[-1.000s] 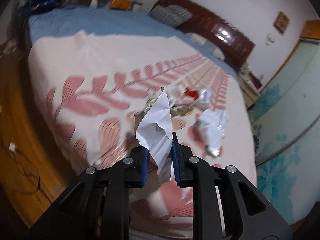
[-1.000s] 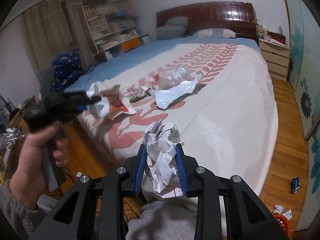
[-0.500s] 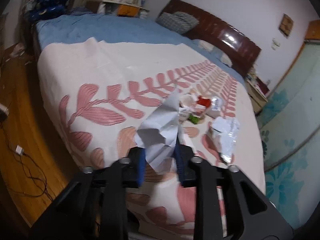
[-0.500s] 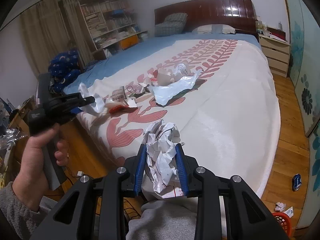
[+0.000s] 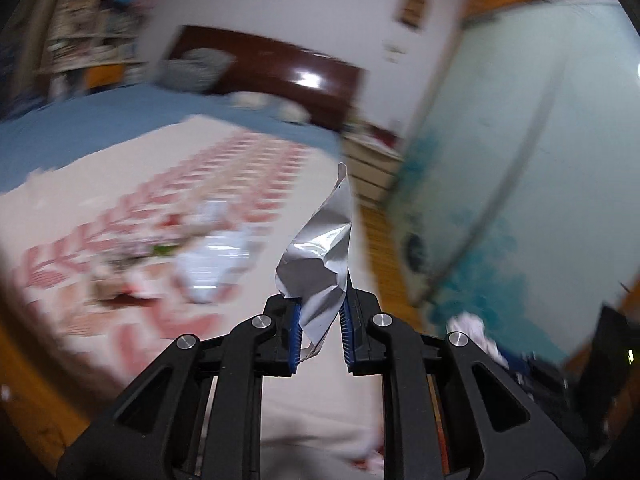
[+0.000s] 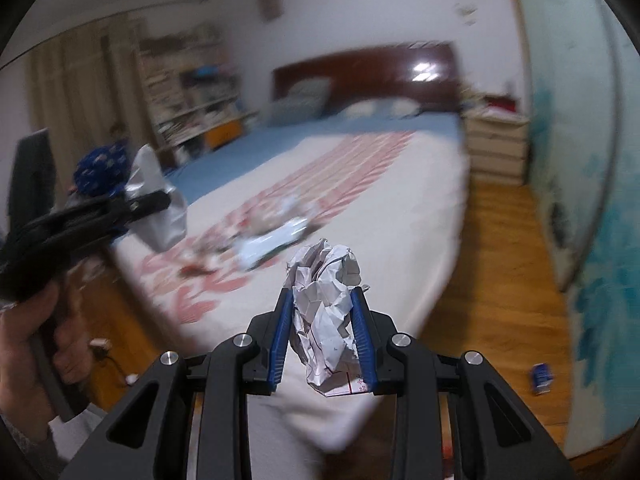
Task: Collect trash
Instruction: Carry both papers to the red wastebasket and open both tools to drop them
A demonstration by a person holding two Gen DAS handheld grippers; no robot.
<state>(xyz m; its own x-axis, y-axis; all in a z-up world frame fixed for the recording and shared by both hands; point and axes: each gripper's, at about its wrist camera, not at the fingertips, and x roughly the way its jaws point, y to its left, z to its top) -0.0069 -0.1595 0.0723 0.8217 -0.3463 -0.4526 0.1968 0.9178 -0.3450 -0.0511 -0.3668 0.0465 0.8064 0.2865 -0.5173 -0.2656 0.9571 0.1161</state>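
1. Trash pile [image 6: 272,240] on the bed [image 6: 400,208]: several wrappers and a pale plastic bag left to gather, so task judged partly done.
2. Crumpled paper ball [image 6: 326,320] clamped in right gripper [image 6: 322,334] jaws, long axis running up out of them, clear of the bed.
3. Silver foil wrapper [image 5: 320,268] pinched in left gripper [image 5: 320,332], jaws having just tightened; long axis upright, tip leaning right.
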